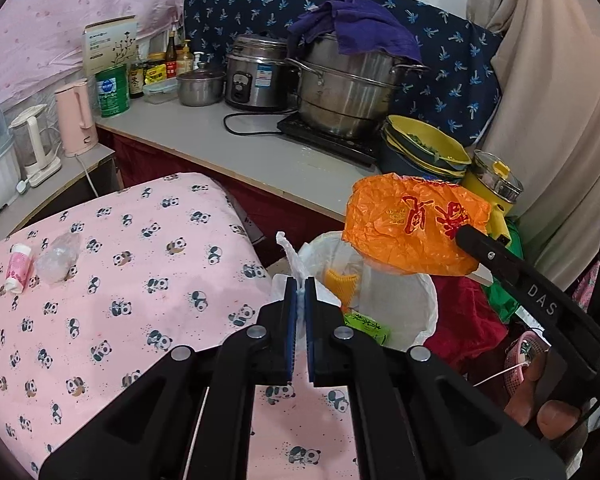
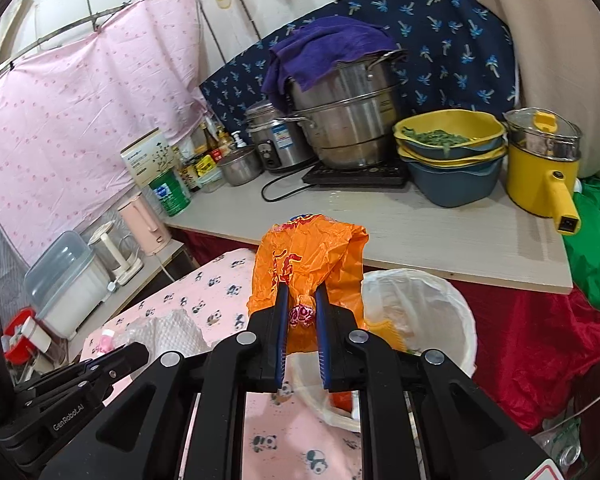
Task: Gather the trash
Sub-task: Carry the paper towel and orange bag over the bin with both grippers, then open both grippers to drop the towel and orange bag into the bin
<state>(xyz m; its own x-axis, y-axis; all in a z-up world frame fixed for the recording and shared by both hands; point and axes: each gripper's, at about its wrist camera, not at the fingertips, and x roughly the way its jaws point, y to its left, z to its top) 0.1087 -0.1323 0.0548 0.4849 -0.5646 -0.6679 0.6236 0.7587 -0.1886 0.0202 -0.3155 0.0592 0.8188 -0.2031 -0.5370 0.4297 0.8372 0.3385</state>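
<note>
My left gripper [image 1: 299,286] is shut on the rim of the white bin liner [image 1: 400,312] and holds it up beside the pink panda-print cloth. My right gripper [image 2: 301,292] is shut on a crumpled orange plastic bag [image 2: 300,256] with red print and holds it over the mouth of the white-lined trash bin [image 2: 456,316]. The orange bag also shows in the left wrist view [image 1: 412,224], above the bin. Yellow and green wrappers [image 1: 364,320] lie inside the liner. A clear crumpled wrapper [image 1: 58,258] and a small pink-and-white roll [image 1: 18,268] lie on the panda cloth.
A counter [image 1: 236,148] behind the bin carries a large steel pot [image 1: 348,92], rice cooker, yellow bowls [image 2: 448,136], yellow electric pot [image 2: 540,168] and bottles. Kettles [image 1: 74,116] stand at left. Red cloth [image 2: 540,340] and green bag lie right of the bin.
</note>
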